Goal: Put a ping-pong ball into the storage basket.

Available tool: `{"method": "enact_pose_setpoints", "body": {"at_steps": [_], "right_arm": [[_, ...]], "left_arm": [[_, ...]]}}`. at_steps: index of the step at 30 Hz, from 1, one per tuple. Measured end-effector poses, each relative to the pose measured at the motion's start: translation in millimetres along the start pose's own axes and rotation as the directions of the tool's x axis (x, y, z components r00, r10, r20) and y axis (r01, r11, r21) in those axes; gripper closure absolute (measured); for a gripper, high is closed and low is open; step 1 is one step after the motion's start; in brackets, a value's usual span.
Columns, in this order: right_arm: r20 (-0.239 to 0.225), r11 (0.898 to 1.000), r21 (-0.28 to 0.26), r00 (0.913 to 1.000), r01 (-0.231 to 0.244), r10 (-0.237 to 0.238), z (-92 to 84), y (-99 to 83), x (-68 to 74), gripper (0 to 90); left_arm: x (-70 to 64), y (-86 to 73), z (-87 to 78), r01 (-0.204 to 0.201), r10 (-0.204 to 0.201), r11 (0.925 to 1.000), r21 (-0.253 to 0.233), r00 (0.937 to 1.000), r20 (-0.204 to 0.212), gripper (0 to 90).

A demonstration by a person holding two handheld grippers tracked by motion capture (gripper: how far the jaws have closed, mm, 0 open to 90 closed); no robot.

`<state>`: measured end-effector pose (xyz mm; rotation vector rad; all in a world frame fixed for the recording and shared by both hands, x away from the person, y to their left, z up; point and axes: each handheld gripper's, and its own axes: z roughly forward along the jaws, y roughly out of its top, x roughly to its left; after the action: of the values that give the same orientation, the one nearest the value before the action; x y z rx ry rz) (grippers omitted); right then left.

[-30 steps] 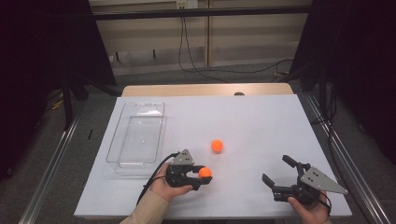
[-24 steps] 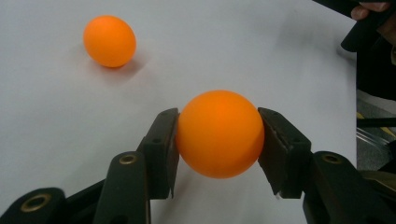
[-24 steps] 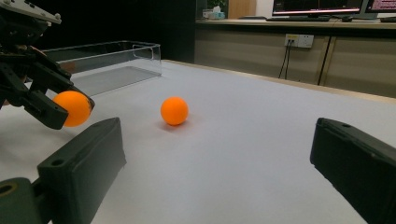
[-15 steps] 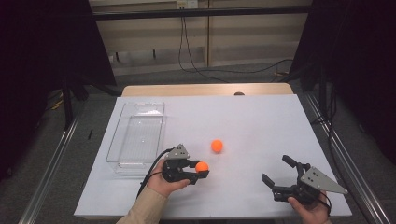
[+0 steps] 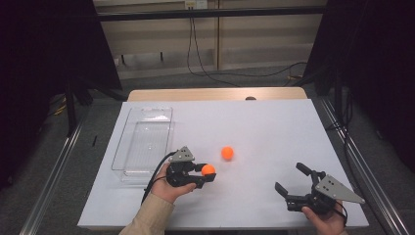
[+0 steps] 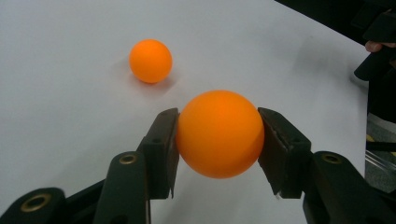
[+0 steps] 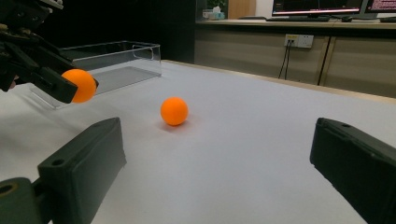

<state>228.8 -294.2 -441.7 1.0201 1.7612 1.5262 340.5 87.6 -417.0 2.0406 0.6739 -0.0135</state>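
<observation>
Moved since earlier: left gripper [image 5: 193,174] with its ball has shifted from lower centre a little toward the left of the high view, nearer the bin; right gripper [image 5: 298,188] has stayed put; the loose ball lies where it lay.
Desk [image 5: 274,127]: one, white top, spanning the middle of the high view.
Clear bin [image 5: 144,142]: one, transparent and oblong, at centre-left of the high view; its long axis runs from the lower part of the frame toward the top.
Grippers: two, one in each hand, both low in the high view.
Left gripper jaws: closed on the held ball [image 6: 219,134], one pad pressing each side, jaws pointing toward the right of the high view.
Right gripper jaws: standing wide apart, nothing between them, at lower right of the high view.
Orange balls: two, both round, so no long axis or heading.
Held ball place: lower centre-left of the high view, just right of the bin's near end, lifted off the desk.
Loose ball [image 5: 227,152]: resting on the desk at centre, near the held one but apart from it.
</observation>
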Motion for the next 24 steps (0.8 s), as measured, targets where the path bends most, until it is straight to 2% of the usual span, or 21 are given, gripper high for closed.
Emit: {"method": "enact_pose_setpoints", "body": {"at_steps": [24], "right_arm": [[0.000,1.000,-0.003,1.0000,-0.004,0.004,-0.3,0.1,-0.4,2.7]], "left_arm": [[12.4,8.0,-15.7,0.034,-0.036,0.9989,-0.032,0.9982,-0.047,51.0]]}}
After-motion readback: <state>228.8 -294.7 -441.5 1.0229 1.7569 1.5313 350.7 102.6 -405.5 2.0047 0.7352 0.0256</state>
